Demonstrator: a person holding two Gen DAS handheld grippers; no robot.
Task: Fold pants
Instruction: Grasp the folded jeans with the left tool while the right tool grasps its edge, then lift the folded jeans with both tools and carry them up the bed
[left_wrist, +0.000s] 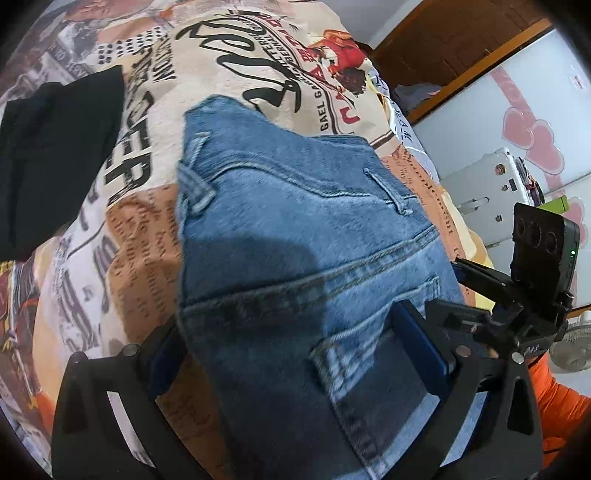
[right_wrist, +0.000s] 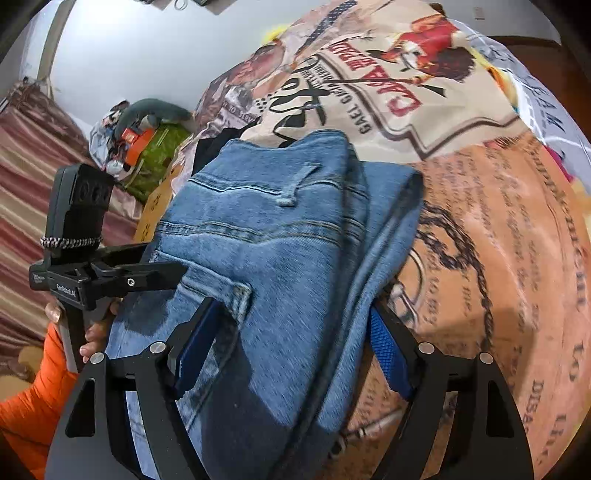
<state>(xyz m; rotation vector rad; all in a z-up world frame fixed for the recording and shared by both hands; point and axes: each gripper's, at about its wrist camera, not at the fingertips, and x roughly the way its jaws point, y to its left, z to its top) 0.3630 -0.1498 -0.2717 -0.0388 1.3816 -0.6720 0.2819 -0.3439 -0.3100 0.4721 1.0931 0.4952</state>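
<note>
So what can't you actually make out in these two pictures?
- Near end of the jeans: cut off by the bottom edge in both views, behind the tongs' frames.
- Black garment: left wrist view, only part shows, shape unclear.
- Clutter by the wall: right wrist view, too small.

Left gripper (left_wrist: 291, 347) jaws spread wide, folded blue jeans (left_wrist: 295, 229) between them, waistband end up on the printed bedspread (left_wrist: 236, 62). Pad contact unclear. Black garment (left_wrist: 55, 158) left of the jeans, apart. Right gripper (left_wrist: 517, 295) at the jeans' right edge.
</note>
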